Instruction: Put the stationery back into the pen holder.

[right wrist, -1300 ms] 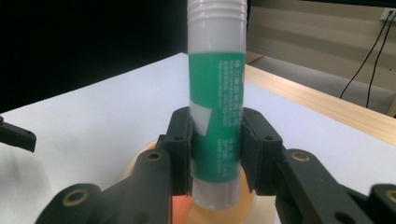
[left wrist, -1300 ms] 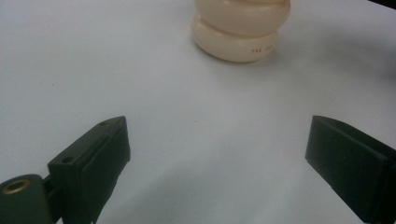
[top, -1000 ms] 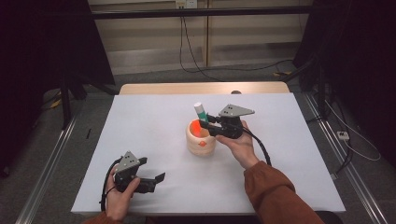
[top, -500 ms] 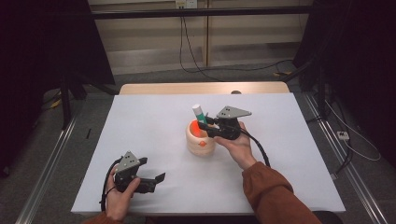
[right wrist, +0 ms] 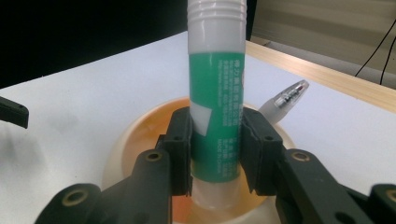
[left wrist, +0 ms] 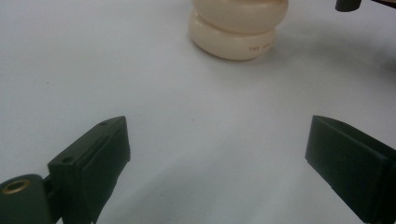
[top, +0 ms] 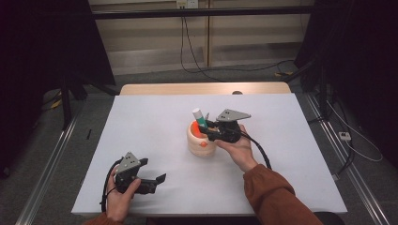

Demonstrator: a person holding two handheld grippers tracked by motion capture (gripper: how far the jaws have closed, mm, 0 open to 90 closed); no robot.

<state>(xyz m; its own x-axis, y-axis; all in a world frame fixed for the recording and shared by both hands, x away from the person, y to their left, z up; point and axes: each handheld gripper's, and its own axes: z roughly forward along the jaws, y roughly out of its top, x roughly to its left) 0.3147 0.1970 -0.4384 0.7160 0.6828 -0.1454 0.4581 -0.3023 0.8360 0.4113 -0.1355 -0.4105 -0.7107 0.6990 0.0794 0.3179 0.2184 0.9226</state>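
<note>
Glue stick upright over the cream holder: I am clamping it in the right gripper for a straight drop, while the left gripper is resting wide open and empty on the table.

A white table stands on a grey floor, with a wooden edge at its far side. Behind it is a pale panelled wall. Black cables lie on the floor, and both sides of the room are dark.
</note>
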